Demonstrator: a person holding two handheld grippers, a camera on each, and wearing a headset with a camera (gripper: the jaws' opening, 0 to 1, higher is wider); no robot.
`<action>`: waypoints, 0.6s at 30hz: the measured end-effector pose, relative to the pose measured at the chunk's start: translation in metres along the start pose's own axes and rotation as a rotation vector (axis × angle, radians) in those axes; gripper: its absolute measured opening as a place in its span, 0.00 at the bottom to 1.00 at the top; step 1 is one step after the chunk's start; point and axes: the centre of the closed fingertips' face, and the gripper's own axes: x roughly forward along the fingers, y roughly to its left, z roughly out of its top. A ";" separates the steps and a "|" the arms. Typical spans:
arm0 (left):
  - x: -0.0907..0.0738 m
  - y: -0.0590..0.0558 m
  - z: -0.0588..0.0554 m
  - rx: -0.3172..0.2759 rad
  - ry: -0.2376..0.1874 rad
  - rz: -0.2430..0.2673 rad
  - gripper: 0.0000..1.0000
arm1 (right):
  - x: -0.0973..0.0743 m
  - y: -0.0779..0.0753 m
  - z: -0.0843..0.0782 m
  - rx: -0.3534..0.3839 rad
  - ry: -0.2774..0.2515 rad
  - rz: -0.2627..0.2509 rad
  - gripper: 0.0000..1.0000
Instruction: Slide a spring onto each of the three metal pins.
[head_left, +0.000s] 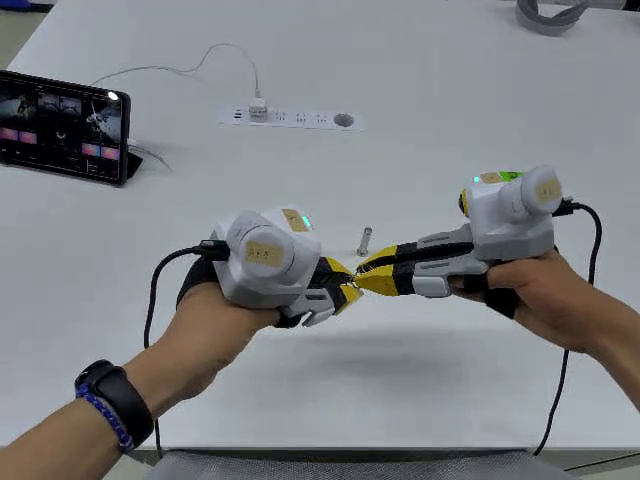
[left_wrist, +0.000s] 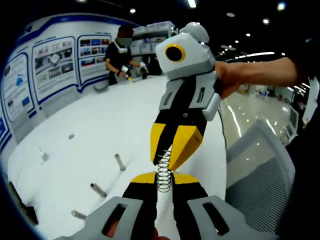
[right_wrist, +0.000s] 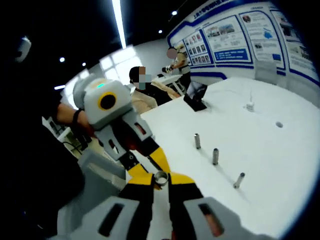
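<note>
Plainly the risk lies in the handover: the spring (left_wrist: 163, 172) hangs in the air between two sets of fingers, above the worktop (head_left: 400, 80), and if one side lets go before the other has a firm hold it can flick away — a coil squeezed across its width tends to pop sideways and roll. Squeezing too hard could also bend the coils, and then it may bind on a pin. The fingers of the left gripper (head_left: 340, 288) are drawn nearly together around the spring's near end. Those of the right gripper (head_left: 368, 272) are drawn in on its far end, so both seem to pinch it, tip facing tip; which one truly carries it I cannot tell. In the left gripper view the spring runs along the gap from one pair of yellow tips to the other. In the right gripper view it shows end-on as a small ring at the tips. The three pins (right_wrist: 215, 156) sit in a row on the worktop beyond, apart from the grippers — bare, as far as I can see.
</note>
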 end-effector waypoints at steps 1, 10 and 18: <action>0.000 0.000 0.001 0.001 -0.001 0.000 0.10 | 0.000 0.000 0.001 -0.016 0.013 0.003 0.12; 0.000 -0.002 0.006 0.032 -0.002 -0.023 0.10 | -0.002 0.003 -0.001 -0.188 0.177 0.054 0.12; 0.000 -0.007 0.004 0.059 0.008 -0.038 0.10 | 0.003 0.005 -0.008 -0.264 0.249 0.091 0.12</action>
